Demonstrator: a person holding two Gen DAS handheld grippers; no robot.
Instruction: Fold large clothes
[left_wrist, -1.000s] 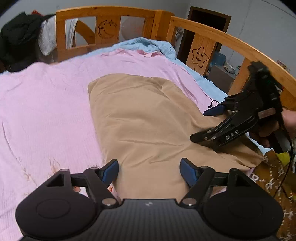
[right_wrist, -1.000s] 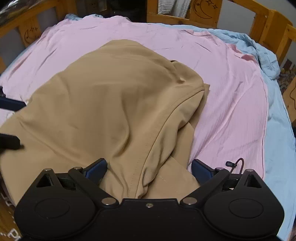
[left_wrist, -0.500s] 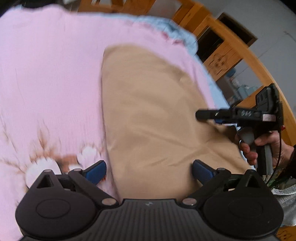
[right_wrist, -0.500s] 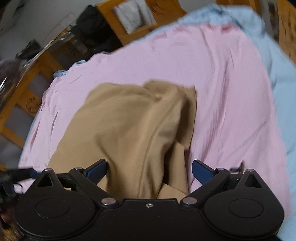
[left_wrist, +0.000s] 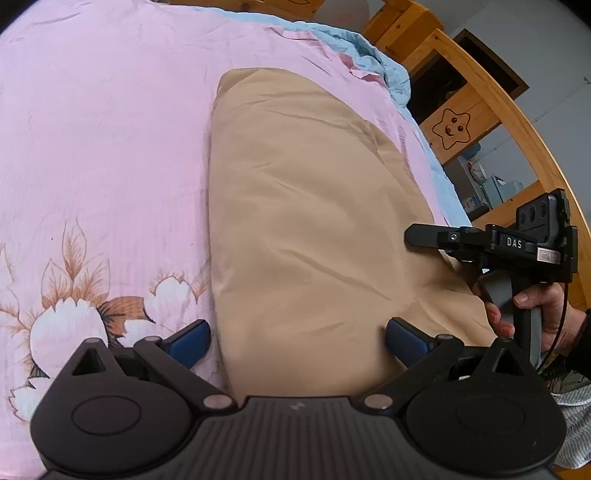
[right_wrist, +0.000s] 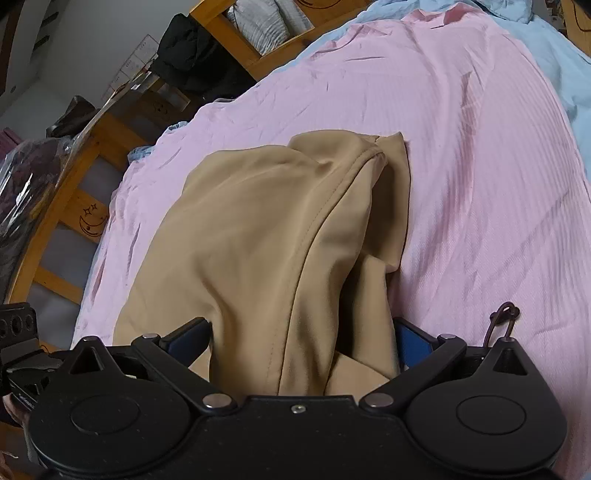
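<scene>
A large tan garment (left_wrist: 310, 206) lies folded lengthwise on the pink bedsheet (left_wrist: 103, 140). In the left wrist view my left gripper (left_wrist: 297, 338) is open, its blue pads straddling the garment's near left edge. My right gripper (left_wrist: 421, 236) shows at the right, held by a hand above the garment's right side. In the right wrist view the garment (right_wrist: 258, 236) bunches up with a seam ridge, and my right gripper (right_wrist: 301, 339) is open with the cloth between its fingers (right_wrist: 188, 338).
The wooden bed rail with a star cutout (left_wrist: 452, 127) curves along the right. A light blue sheet (left_wrist: 373, 55) edges the pink one. Dark clothes (right_wrist: 192, 55) hang over the far rail (right_wrist: 66, 184). A small black cord (right_wrist: 502, 321) lies on the sheet.
Both grippers rose and tilted down over the bed. The right gripper lifted off the garment's right side and now sits level above it. The garment stays in place.
</scene>
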